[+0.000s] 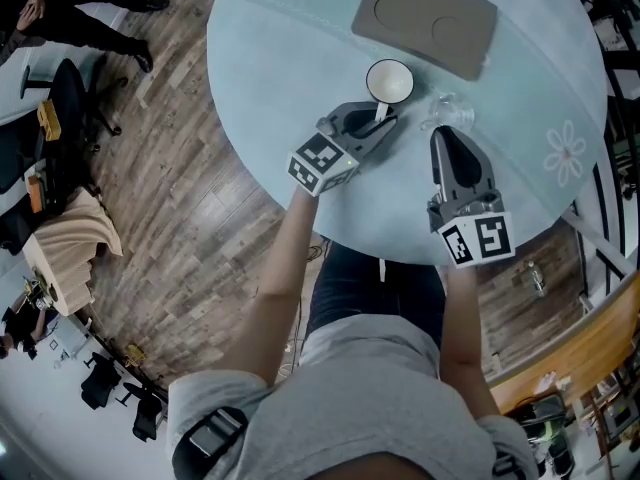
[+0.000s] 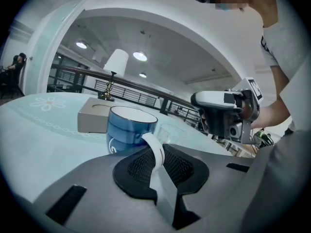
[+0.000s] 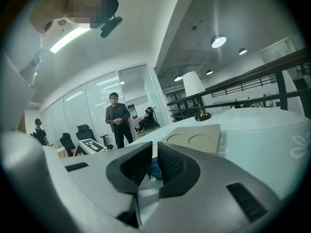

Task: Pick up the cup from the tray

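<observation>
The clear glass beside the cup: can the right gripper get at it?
Probably yes: the right gripper points straight at the clear glass, nothing between them, though its shut jaws would have to open first.

Upright blue cup (image 2: 127,129), seemingly beside tray (image 1: 425,20)

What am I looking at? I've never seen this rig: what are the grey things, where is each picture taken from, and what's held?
No robot: a person holds two grey two-jaw tools, a left hand-held gripper and a right hand-held gripper. The top-down picture comes from a camera on the person's head; the other two come from cameras riding on each tool, looking along its jaws. On the round pale-blue table are a flat beige tray with two round recesses, a blue mug with a white inside, and a clear glass. The left one is clamped on the mug's white handle; the right one is shut and empty, near the glass.
</observation>
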Available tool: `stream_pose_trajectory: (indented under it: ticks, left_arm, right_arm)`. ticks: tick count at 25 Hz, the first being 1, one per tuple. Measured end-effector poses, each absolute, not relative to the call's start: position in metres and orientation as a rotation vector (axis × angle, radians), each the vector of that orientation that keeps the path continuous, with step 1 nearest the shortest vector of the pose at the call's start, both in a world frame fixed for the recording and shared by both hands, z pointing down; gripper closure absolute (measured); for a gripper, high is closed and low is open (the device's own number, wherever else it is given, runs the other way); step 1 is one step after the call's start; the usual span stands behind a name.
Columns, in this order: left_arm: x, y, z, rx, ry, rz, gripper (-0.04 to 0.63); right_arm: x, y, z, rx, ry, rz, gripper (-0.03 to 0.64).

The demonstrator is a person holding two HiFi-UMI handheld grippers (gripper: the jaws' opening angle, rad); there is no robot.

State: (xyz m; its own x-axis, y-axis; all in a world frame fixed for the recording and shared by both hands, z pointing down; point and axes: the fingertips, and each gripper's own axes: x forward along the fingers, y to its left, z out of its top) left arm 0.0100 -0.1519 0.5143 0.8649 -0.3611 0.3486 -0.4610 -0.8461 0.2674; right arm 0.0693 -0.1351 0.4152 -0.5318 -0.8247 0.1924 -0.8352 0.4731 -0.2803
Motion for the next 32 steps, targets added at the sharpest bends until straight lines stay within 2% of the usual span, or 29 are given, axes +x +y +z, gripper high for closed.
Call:
stream_pose_trajectory:
  ticks: [22,32]
  left_arm:
    - [0.004,-0.151,0.522,2.706,-0.834,0.515,0.54]
    - [-0.013,-0.153,0.526,2.549,-1.244,0.623,0.484]
  right_arm:
    - [0.061,-0.132,0.419,1.496,-2.656,0.509,0.584]
    - [0.06,-0.134,0.414,1.516,-2.653,0.493,0.583]
